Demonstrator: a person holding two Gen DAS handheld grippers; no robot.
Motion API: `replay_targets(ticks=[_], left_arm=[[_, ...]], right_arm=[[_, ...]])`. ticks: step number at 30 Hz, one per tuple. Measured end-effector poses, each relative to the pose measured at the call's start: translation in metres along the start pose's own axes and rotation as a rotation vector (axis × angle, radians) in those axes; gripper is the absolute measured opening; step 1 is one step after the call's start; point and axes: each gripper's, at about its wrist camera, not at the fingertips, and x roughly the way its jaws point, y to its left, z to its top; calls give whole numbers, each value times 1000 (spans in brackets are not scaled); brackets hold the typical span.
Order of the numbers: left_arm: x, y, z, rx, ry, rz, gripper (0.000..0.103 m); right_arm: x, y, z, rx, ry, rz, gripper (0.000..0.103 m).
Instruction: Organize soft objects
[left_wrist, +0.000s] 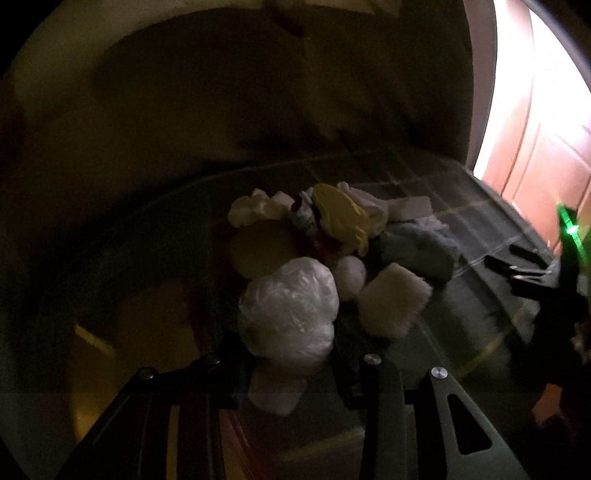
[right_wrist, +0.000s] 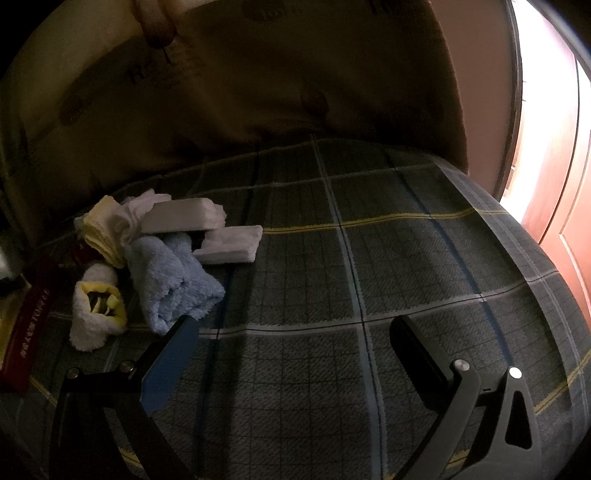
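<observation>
plaid cloth: a checked bedspread (right_wrist: 369, 258) carries everything; the soft things lie heaped near its far left part in the right wrist view.
pile: a crinkled white plastic bag (left_wrist: 290, 314), yellow glove (left_wrist: 341, 218), white sponge block (left_wrist: 393, 301), small white ball (left_wrist: 349, 275) and blue towel (right_wrist: 170, 280) all touch or overlap.
left gripper (left_wrist: 291, 373): fingers spread on either side of the plastic bag, not pressing it as far as the dim picture shows; released.
right gripper (right_wrist: 295, 332): fingers wide apart over bare cloth, grasping nothing; its left finger tip is just beside the blue towel.
risk 1: the bag is slick and puffy, so a pinch may squeeze it out forward into the pile.
risk 2: closing low could catch the bedspread too.
risk 3: lifting 1 item may drag its neighbours, since they overlap.
in the way: a dark red box (right_wrist: 26, 325) and 2 white foam pieces (right_wrist: 231, 243) crowd the towel's side.
light: very dim on the left; edges are hard to judge.
</observation>
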Motion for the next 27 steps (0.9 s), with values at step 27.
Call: replay_targets(ticks=[27], left_arm=[[-63, 92, -68, -238, 5, 69, 37]], right_arm=[[27, 182, 0, -510, 200, 211, 91]])
